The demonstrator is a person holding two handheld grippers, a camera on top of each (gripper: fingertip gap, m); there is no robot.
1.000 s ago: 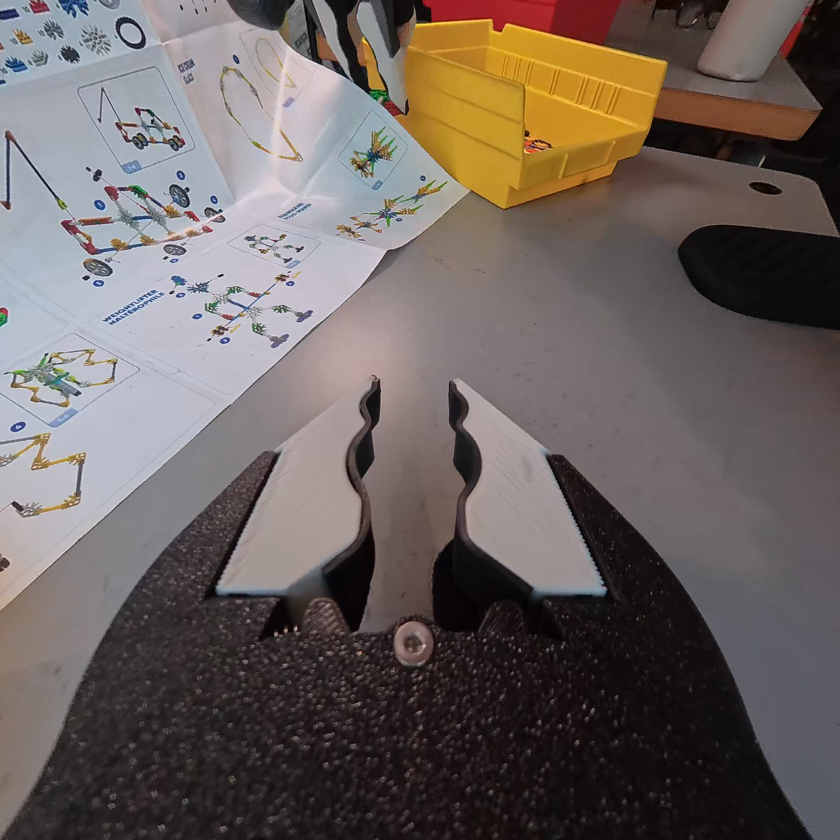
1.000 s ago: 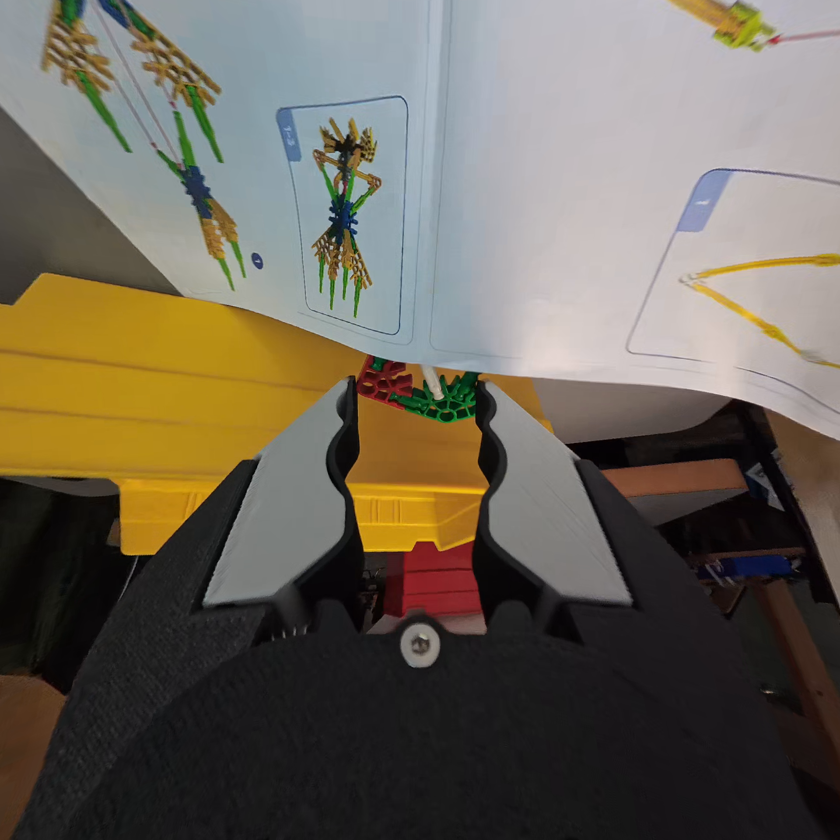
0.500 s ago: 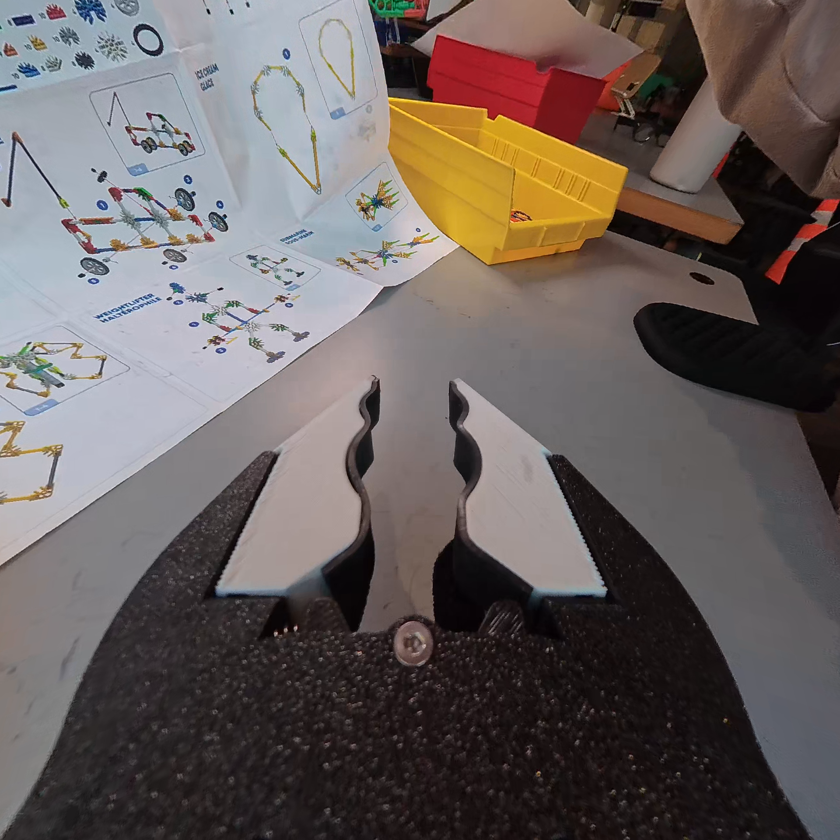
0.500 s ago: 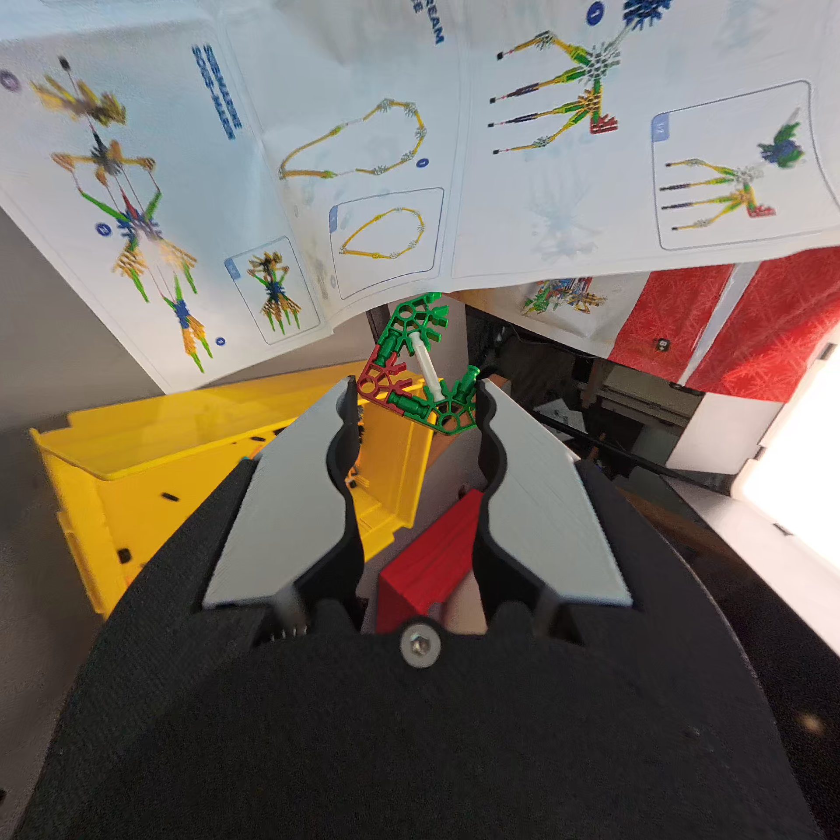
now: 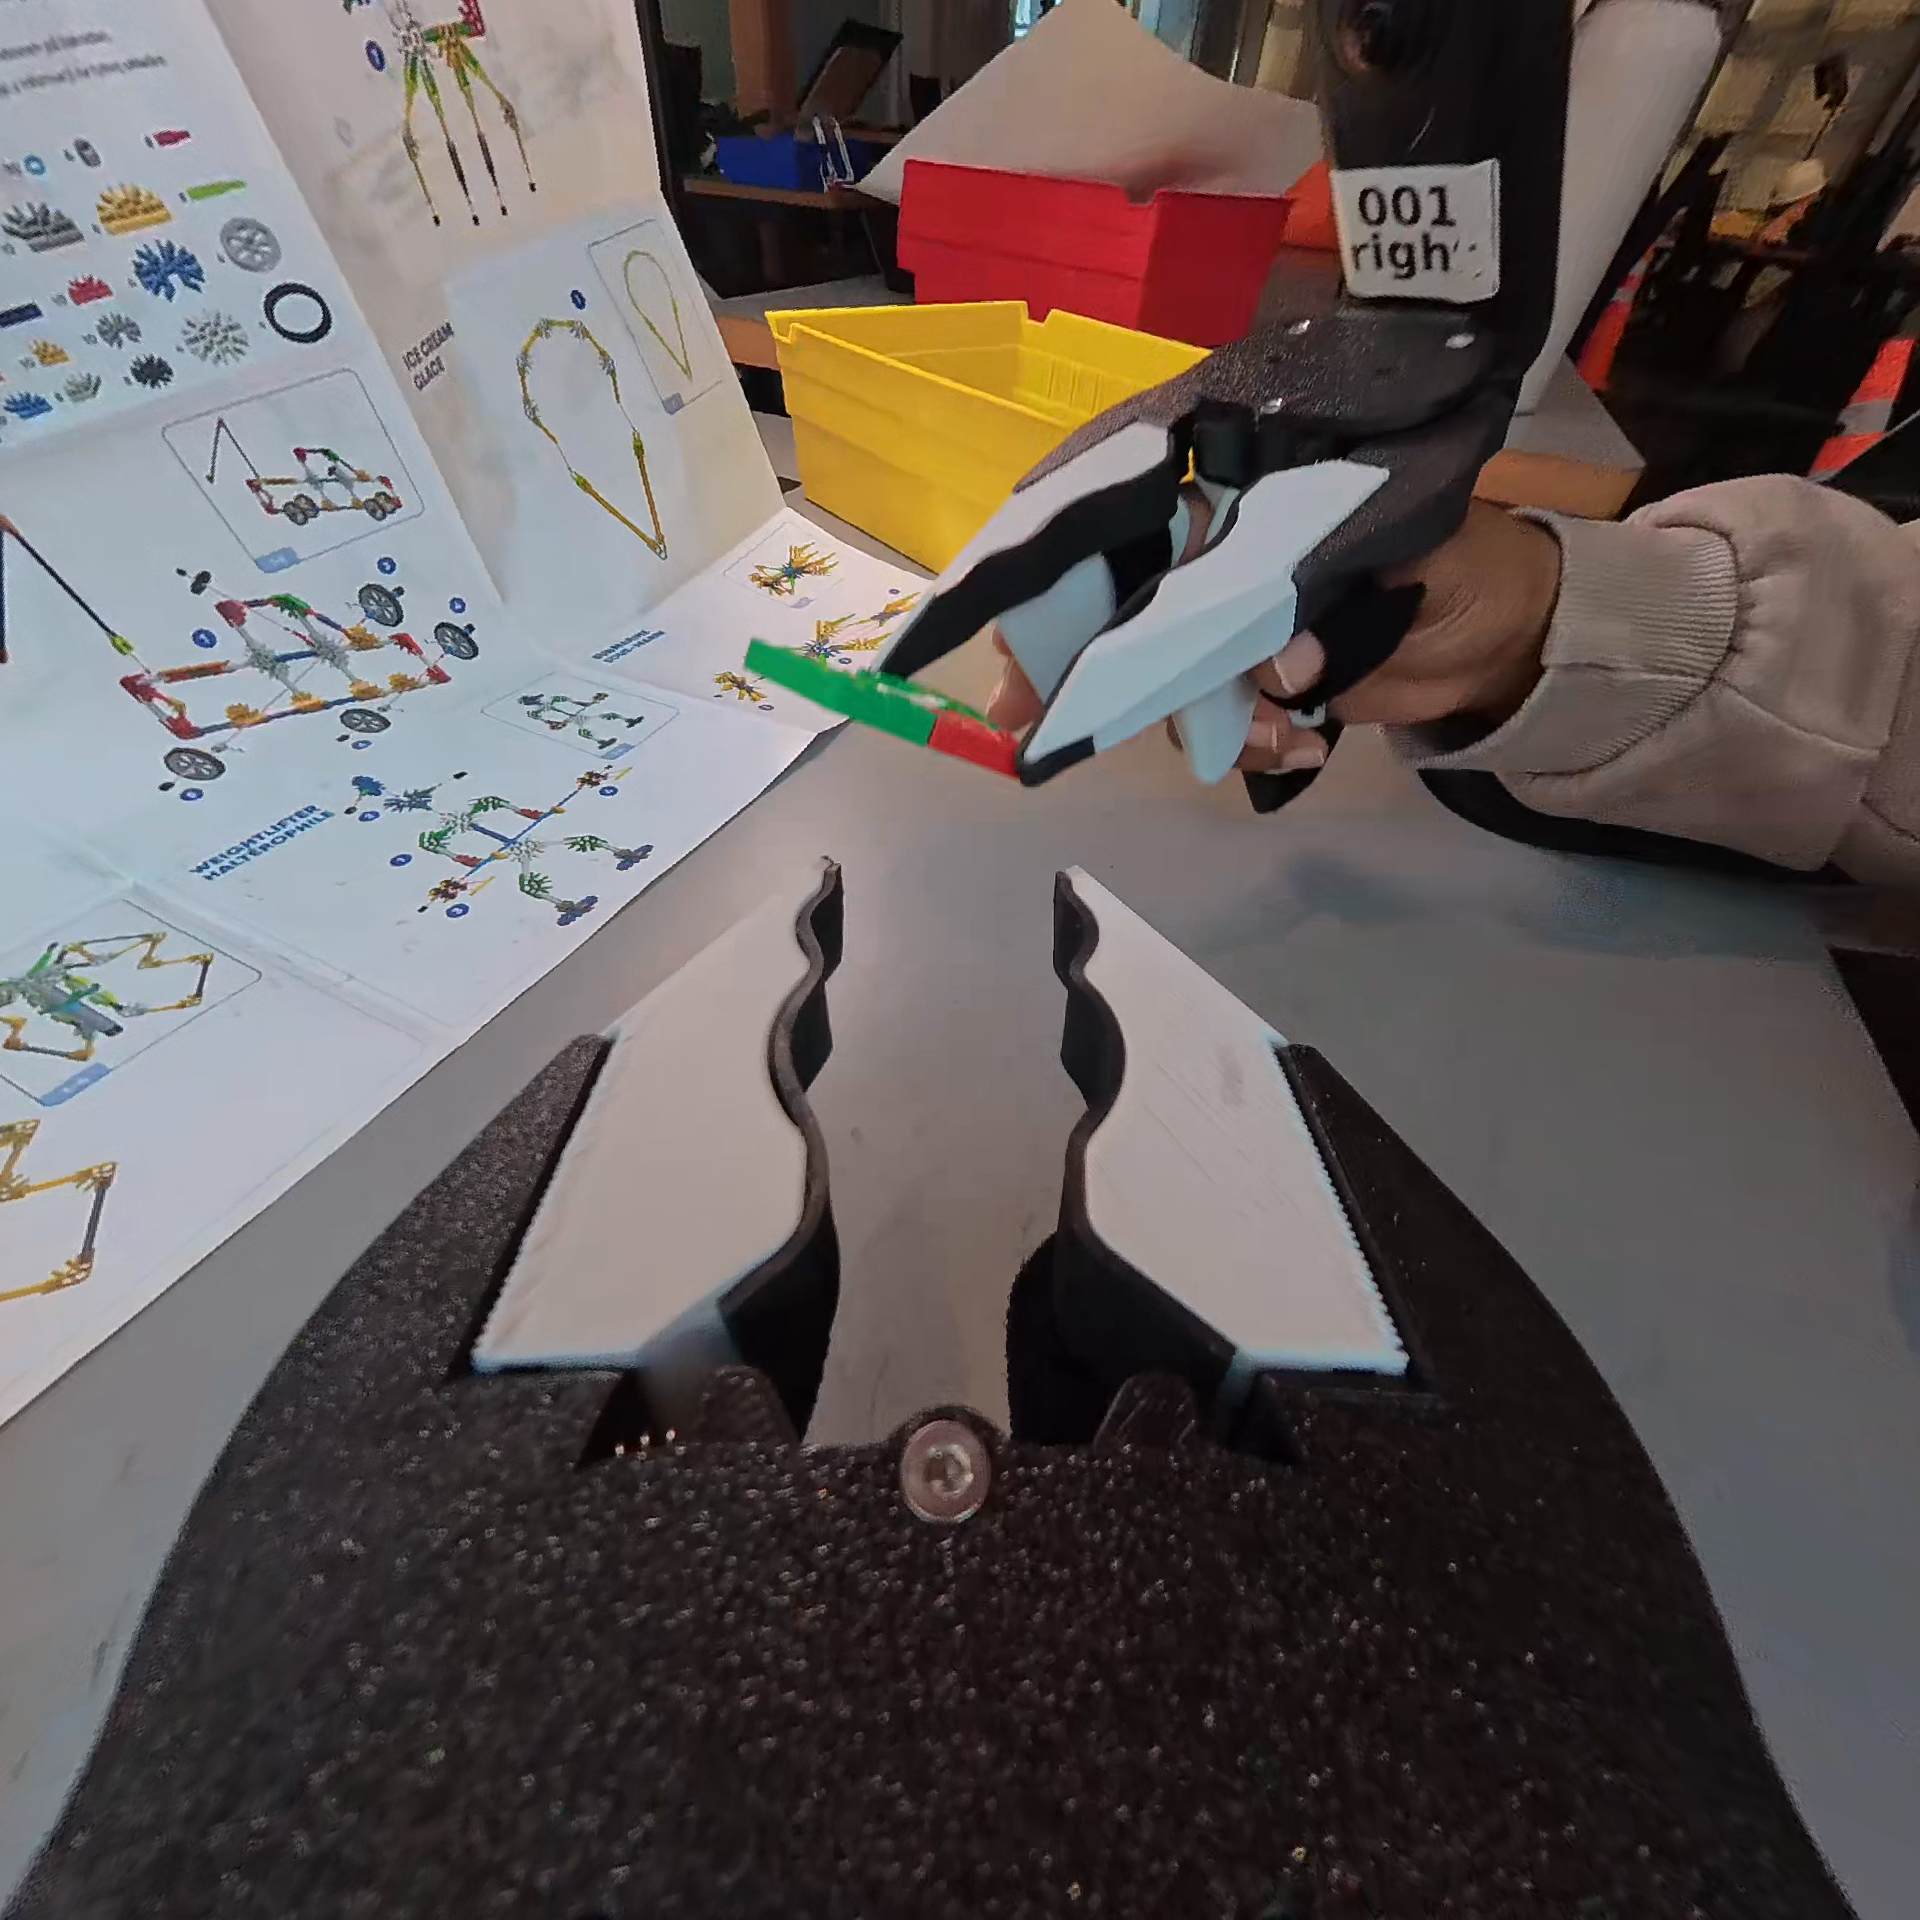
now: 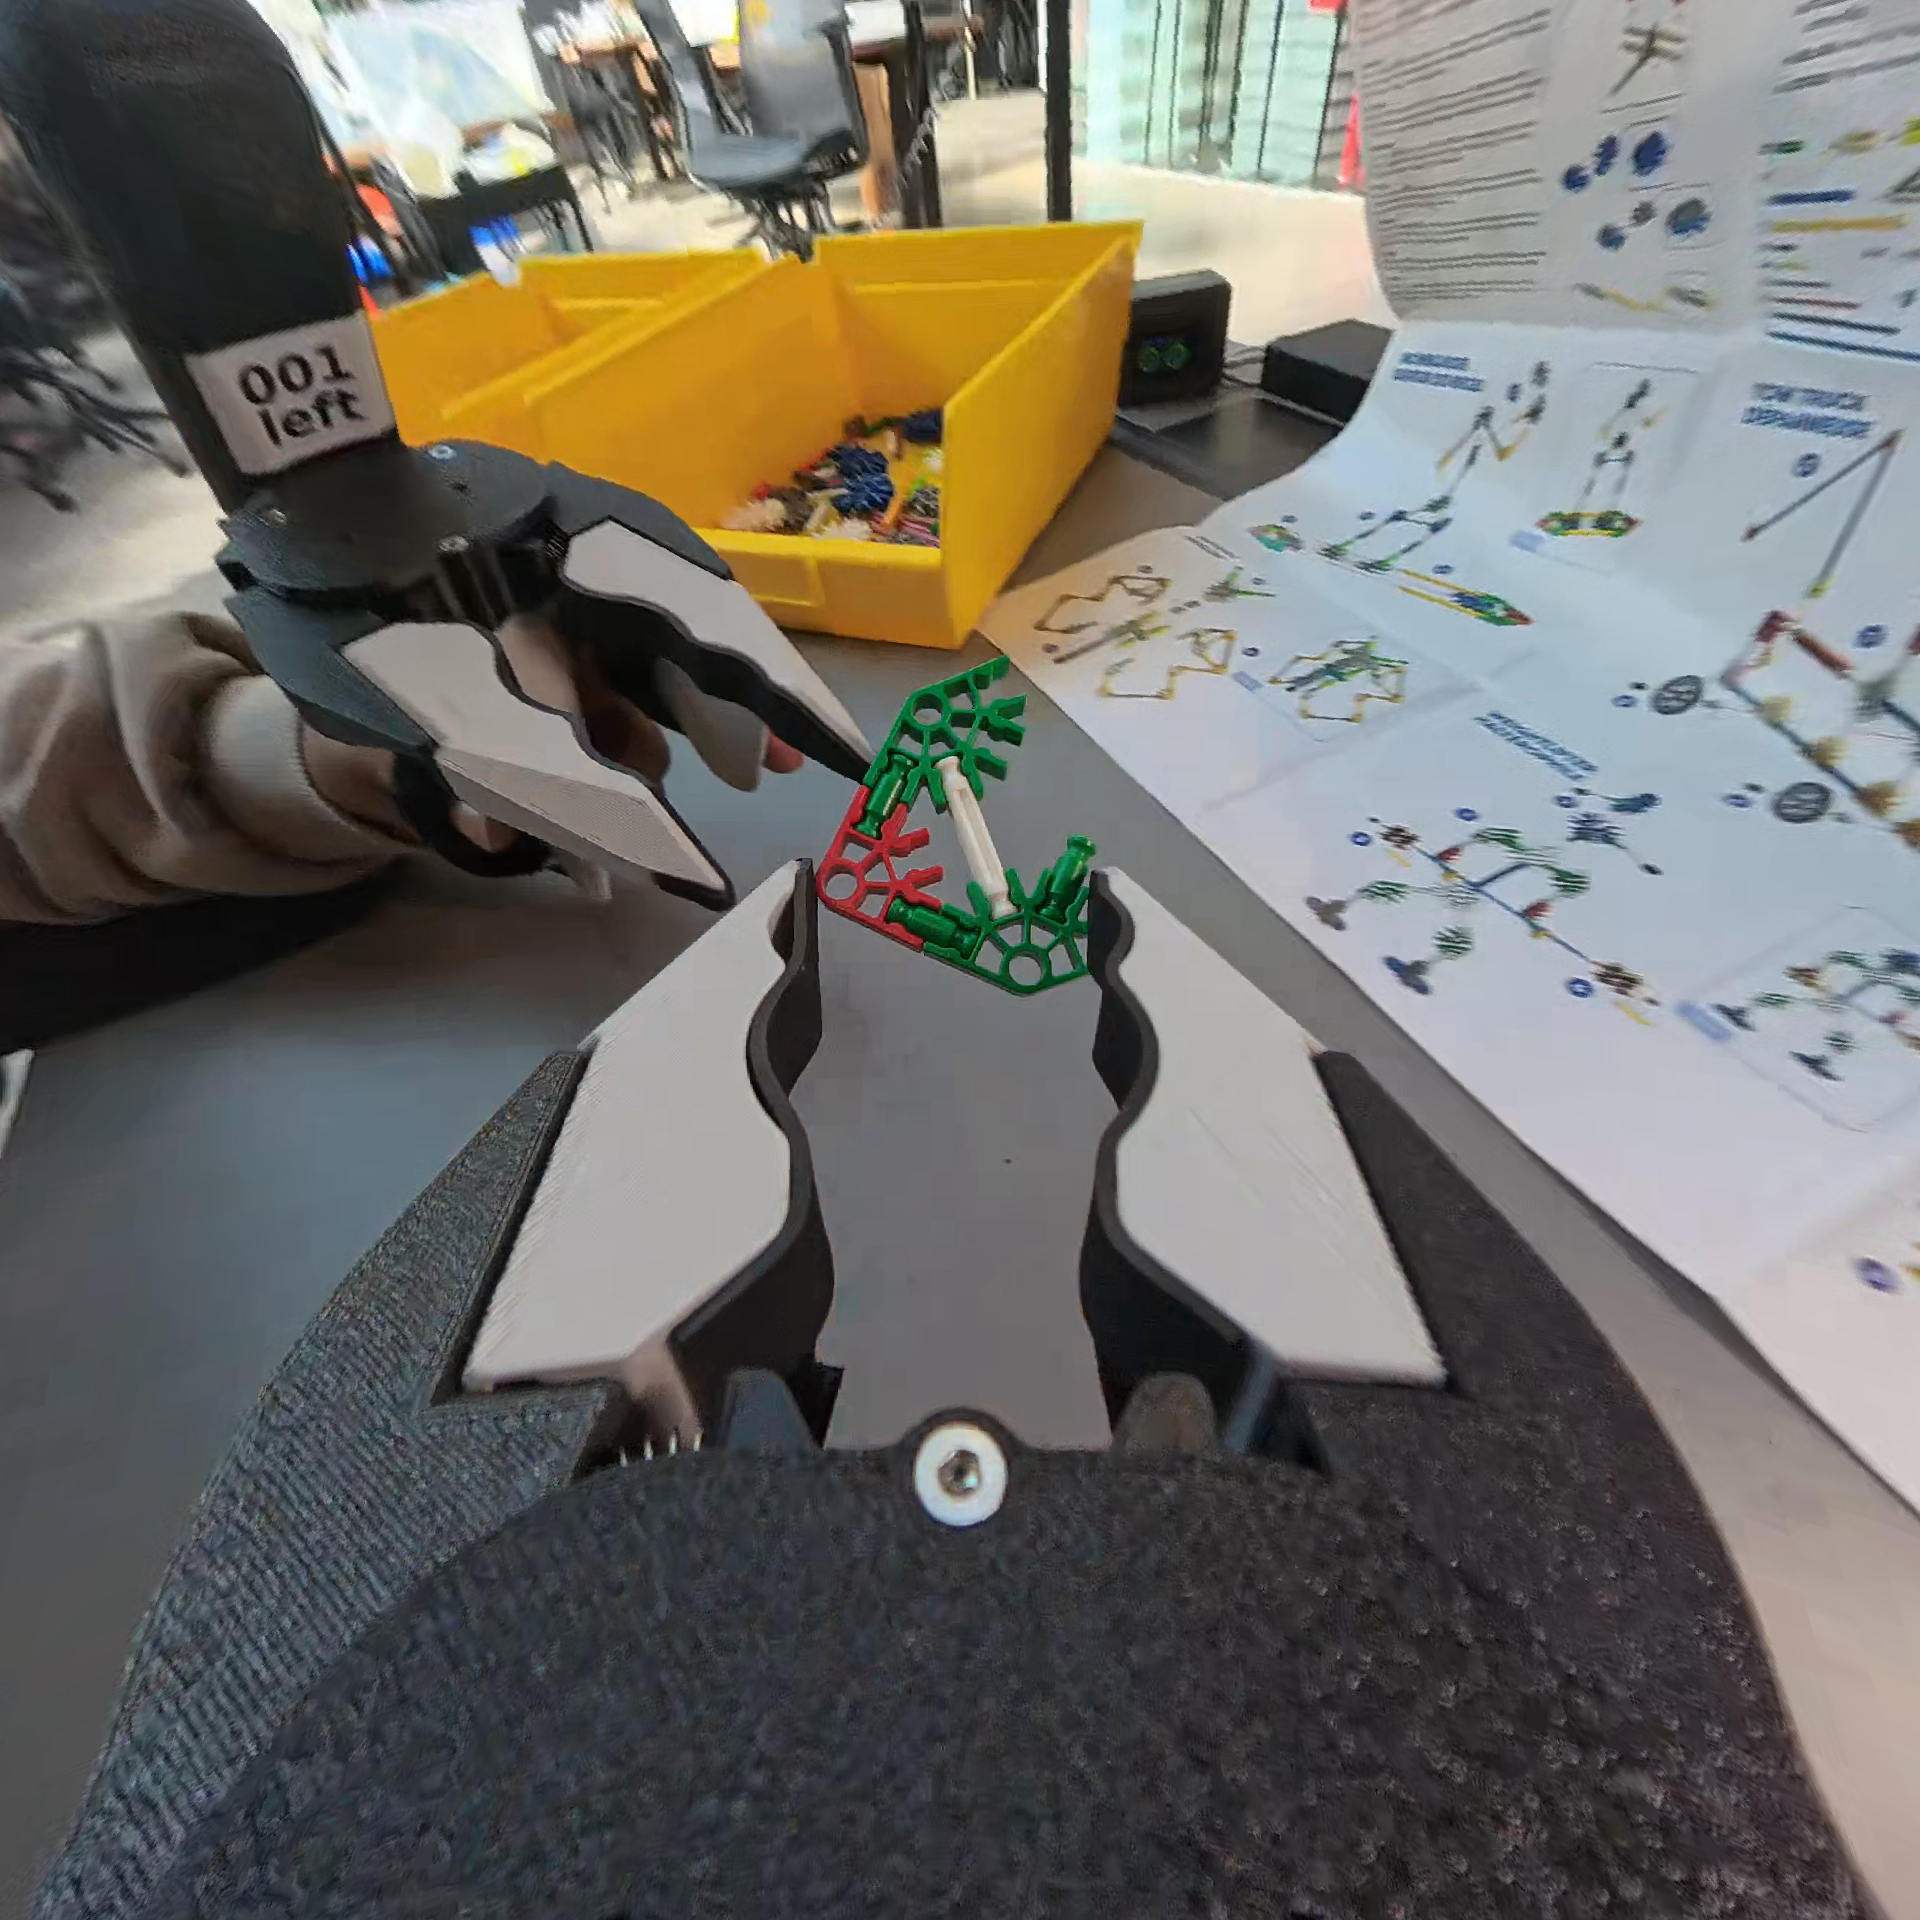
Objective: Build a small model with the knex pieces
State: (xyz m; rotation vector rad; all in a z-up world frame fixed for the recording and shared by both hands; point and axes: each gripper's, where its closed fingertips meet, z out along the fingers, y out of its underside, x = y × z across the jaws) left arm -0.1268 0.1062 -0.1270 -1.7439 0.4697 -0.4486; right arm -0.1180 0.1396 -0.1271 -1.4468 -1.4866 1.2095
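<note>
Right wrist view: right gripper [image 6: 951,883] clamps a small green-and-red plastic connector assembly with a white rod [image 6: 961,831] above the grey table [image 6: 364,1060].
Left gripper [image 5: 940,883], fingers apart and empty, hovers close; yellow plastic parts bin [image 6: 831,416] and white paper instruction sheet [image 6: 1558,831] lie beyond.

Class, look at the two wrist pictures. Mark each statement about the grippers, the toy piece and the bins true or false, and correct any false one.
1. The right gripper grips a green, red and white toy piece. True.
2. The left gripper holds a blue wheel. False: its jaws stand apart with nothing between them.
3. The toy piece lies flat on the grey table. False: it is held above it.
4. The yellow bin holds small mixed parts. True.
5. A paper sheet of building pictures lies on the table. True.
</note>
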